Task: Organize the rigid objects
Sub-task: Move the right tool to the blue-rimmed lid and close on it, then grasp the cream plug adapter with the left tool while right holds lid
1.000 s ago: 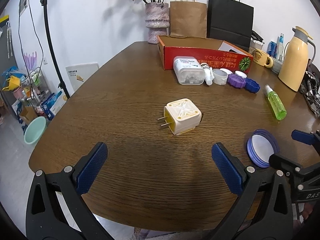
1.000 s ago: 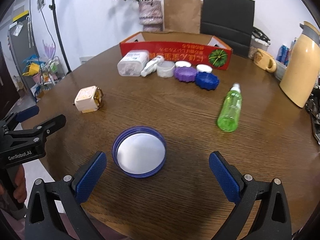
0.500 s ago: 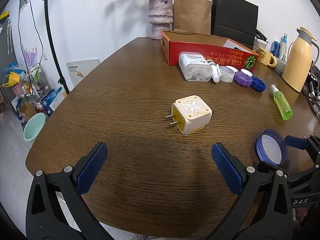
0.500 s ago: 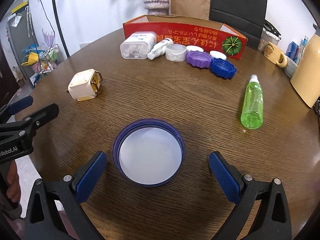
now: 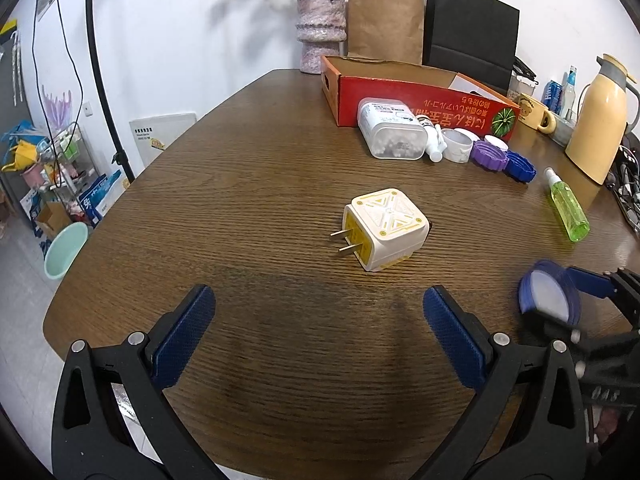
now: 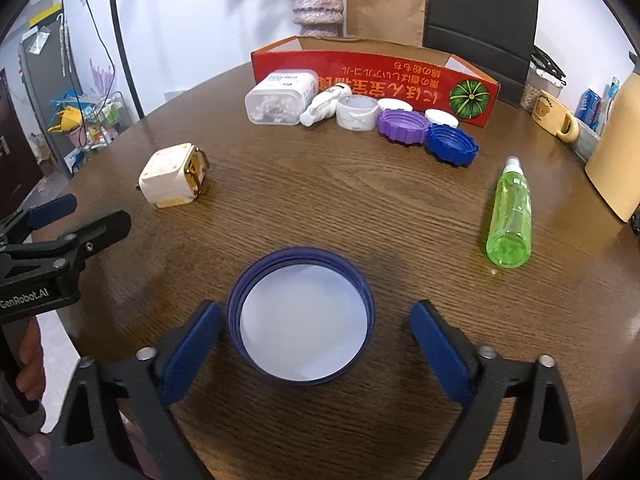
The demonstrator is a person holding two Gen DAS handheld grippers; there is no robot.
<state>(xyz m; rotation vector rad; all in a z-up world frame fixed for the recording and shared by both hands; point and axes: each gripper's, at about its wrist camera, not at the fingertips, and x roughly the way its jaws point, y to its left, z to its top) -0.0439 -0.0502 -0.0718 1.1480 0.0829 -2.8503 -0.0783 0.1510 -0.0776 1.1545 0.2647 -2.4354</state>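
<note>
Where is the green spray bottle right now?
The green spray bottle lies on its side on the right of the wooden table in the right wrist view, just beyond the blue ridged cap and near the cream thermos.

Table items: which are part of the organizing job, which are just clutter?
Job: blue jar lid between the right gripper jaws, plug adapter, green spray bottle, red cardboard box.
Lying about: thermos, yellow mug, vase, paper bags.

We see our two grippers, the left gripper (image 5: 318, 330) and the right gripper (image 6: 316, 344): black plastic frames, silver screws, textured blue pads, with white lettering, seemingly "GenRobot.AI".
</note>
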